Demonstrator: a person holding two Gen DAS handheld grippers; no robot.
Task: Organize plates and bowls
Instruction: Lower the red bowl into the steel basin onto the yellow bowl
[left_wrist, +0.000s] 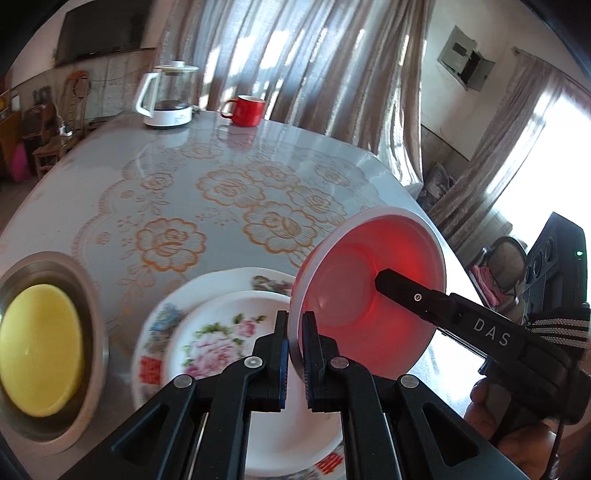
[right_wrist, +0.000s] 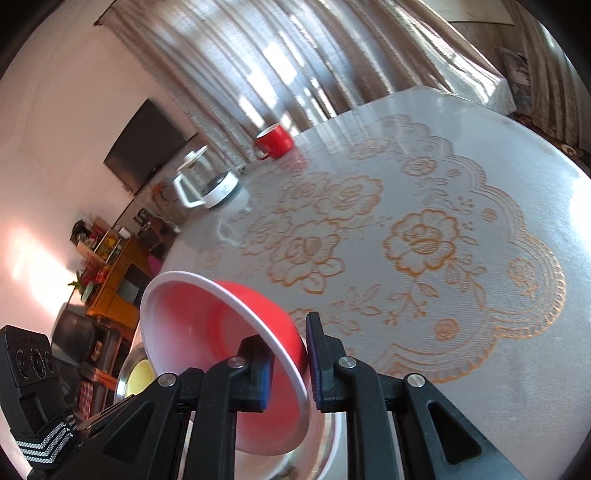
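Note:
A red plastic bowl (left_wrist: 369, 288) with a white rim hangs tilted above the table, its mouth facing the left wrist camera. My left gripper (left_wrist: 295, 317) is shut on its near left rim. My right gripper (right_wrist: 286, 332) is shut on the opposite rim of the same bowl (right_wrist: 192, 325), one finger (left_wrist: 406, 295) reaching inside. Below lies a small floral plate (left_wrist: 221, 332) on a larger floral plate (left_wrist: 162, 325). To the left a yellow bowl (left_wrist: 37, 347) sits inside a metal bowl (left_wrist: 88, 295).
A white glass kettle (left_wrist: 170, 96) and a red mug (left_wrist: 245, 110) stand at the table's far edge. The lace-patterned table cover (right_wrist: 424, 240) spreads to the right. Curtains hang behind, and wooden furniture stands off the table's left side.

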